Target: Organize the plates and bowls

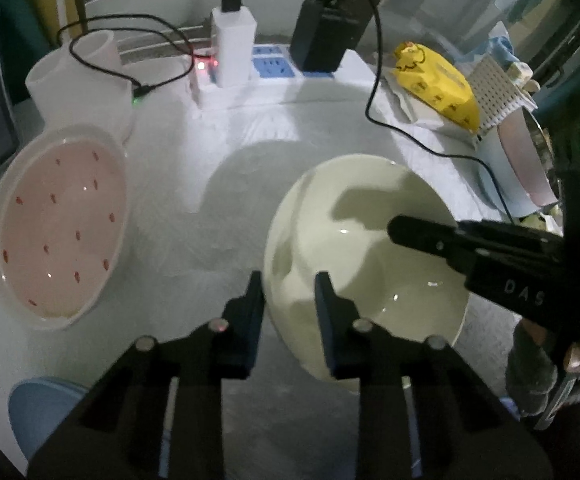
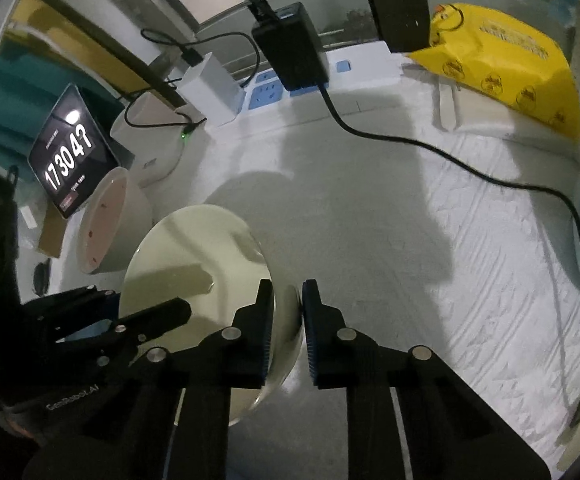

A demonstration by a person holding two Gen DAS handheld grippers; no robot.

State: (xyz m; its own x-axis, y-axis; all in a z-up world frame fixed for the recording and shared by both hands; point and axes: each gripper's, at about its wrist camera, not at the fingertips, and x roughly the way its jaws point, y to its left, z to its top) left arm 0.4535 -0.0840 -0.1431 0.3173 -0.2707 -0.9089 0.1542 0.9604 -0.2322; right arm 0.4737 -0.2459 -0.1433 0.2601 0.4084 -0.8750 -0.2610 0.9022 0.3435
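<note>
A pale cream bowl [image 1: 370,248] stands on the white cloth; it also shows in the right wrist view [image 2: 198,264]. My left gripper [image 1: 290,284] straddles the bowl's near-left rim, one finger inside, one outside, jaws a little apart around the wall. My right gripper [image 2: 286,296] straddles the opposite rim the same way, and one of its fingers [image 1: 418,232] reaches into the bowl. A pink bowl with red specks [image 1: 58,228] sits to the left, also in the right wrist view [image 2: 106,220]. A blue bowl [image 1: 42,412] lies at the lower left.
A power strip [image 1: 274,66] with a white charger [image 1: 234,48] and a black adapter [image 1: 322,36] stands at the back. Black cables [image 2: 490,176] cross the cloth. A yellow bag [image 1: 438,80], a white container [image 1: 82,80], stacked dishes [image 1: 522,160] and a clock tablet [image 2: 70,160] surround the area.
</note>
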